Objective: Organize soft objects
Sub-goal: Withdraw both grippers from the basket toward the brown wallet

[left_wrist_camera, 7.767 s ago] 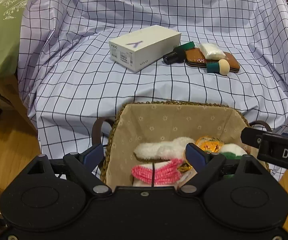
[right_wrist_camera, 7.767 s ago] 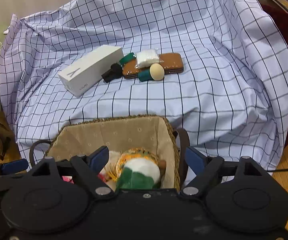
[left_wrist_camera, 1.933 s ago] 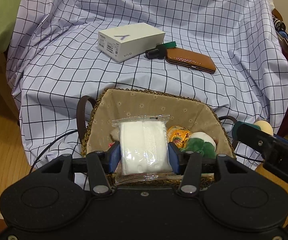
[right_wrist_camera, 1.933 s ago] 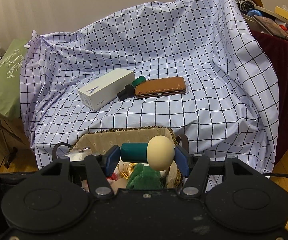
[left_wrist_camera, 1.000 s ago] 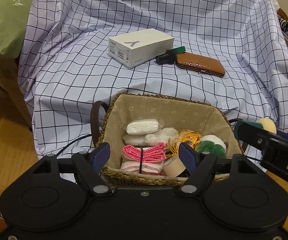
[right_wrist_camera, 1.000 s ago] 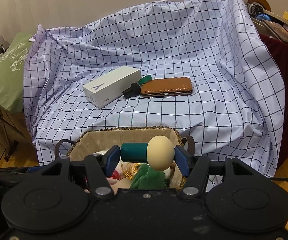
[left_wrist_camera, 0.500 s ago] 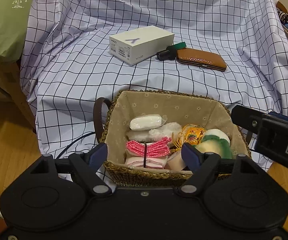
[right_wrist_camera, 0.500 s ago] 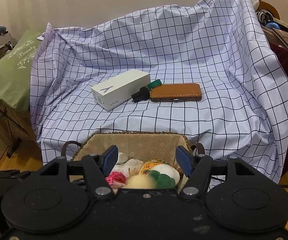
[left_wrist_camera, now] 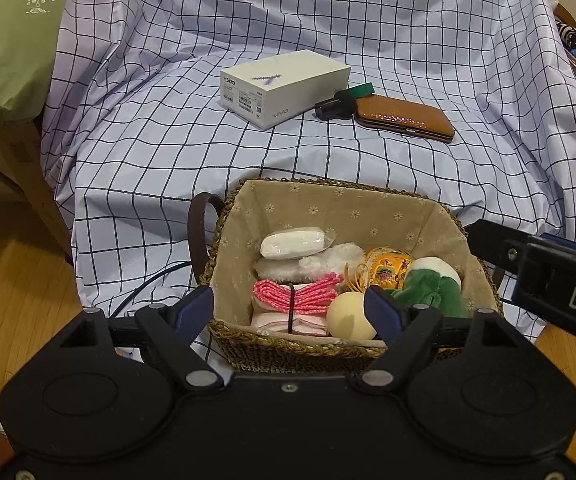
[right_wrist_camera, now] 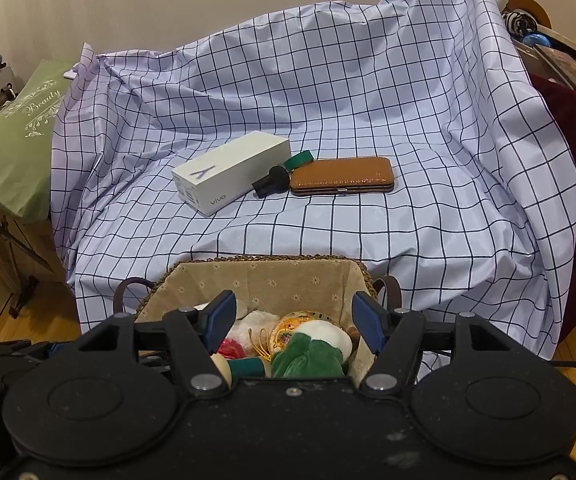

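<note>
Both the left gripper (left_wrist_camera: 288, 306) and right gripper (right_wrist_camera: 291, 322) are being held open, empty, jaws just widened; the sponge (left_wrist_camera: 350, 316) is now lying in the basket (left_wrist_camera: 288, 346).

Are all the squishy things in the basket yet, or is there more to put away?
Nearly done, it looks like. The basket already holds the wrapped white pad, the pink bundle, the green plush and the cream ball. The left gripper and right gripper are both open and hold nothing. On the checked cloth only the white box, brown case and a small black thing remain; none looks soft.
</note>
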Action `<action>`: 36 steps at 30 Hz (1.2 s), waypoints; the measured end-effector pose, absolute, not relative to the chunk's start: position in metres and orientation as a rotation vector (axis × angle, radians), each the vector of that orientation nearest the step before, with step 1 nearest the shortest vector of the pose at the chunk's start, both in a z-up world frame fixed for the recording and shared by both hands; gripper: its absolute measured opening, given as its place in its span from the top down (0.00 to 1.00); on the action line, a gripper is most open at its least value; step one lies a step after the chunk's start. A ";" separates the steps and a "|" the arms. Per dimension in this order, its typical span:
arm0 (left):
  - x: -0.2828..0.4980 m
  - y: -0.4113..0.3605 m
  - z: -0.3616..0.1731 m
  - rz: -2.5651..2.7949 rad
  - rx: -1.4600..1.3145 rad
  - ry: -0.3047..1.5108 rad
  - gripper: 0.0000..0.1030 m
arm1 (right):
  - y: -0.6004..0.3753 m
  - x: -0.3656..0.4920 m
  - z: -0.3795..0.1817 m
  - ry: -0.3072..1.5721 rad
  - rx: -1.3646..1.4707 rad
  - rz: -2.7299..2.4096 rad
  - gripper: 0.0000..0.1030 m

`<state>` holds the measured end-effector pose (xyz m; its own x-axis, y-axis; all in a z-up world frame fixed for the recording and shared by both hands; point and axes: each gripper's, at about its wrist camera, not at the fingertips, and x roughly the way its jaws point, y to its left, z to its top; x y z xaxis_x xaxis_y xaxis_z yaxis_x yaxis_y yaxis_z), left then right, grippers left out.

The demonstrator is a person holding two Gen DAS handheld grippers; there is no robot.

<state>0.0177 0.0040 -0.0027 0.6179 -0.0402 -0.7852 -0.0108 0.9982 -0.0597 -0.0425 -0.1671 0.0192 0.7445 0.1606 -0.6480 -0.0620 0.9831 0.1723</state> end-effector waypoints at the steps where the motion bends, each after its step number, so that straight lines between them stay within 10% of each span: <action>1: 0.017 0.004 -0.003 -0.016 -0.061 0.903 0.24 | -0.167 -0.042 0.019 0.723 0.143 0.121 0.38; 36: 0.014 0.005 -0.004 0.010 -0.065 0.898 0.18 | -0.170 -0.036 0.009 0.785 0.146 0.098 0.35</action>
